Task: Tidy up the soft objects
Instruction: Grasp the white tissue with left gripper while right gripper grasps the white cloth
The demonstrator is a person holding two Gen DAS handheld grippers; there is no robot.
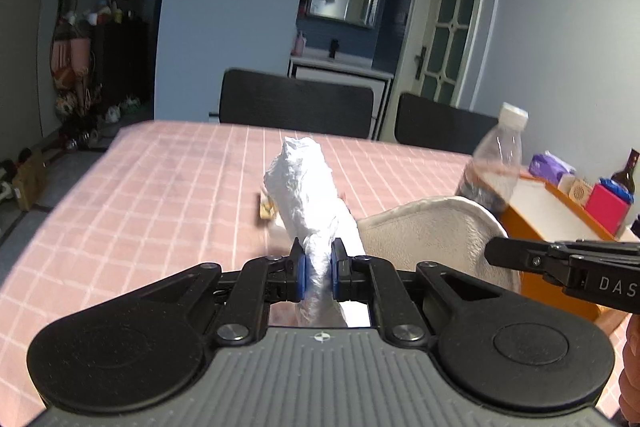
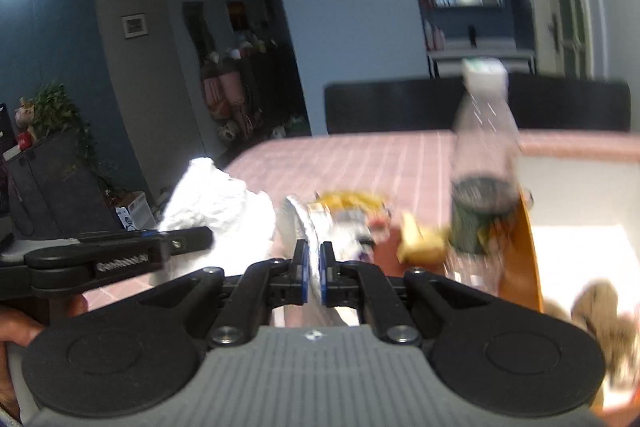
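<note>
My left gripper [image 1: 319, 267] is shut on a white crumpled plastic bag [image 1: 304, 183] that sticks up above the pink checked table [image 1: 160, 187]. The bag also shows in the right wrist view [image 2: 216, 203], behind the left gripper's finger. My right gripper [image 2: 314, 267] is shut on a white fuzzy cloth [image 2: 308, 227]; in the left wrist view the cloth [image 1: 432, 235] hangs as a wide cream sheet to the right of the bag. The right view is blurred.
A plastic bottle [image 1: 496, 163] with dark liquid stands by an orange tray [image 1: 532, 223]. Yellow snack packets [image 2: 352, 201] and a sponge-like piece [image 2: 420, 243] lie on the table. Two black chairs [image 1: 296, 103] stand behind. Boxes and a wine bottle [image 1: 626, 171] sit far right.
</note>
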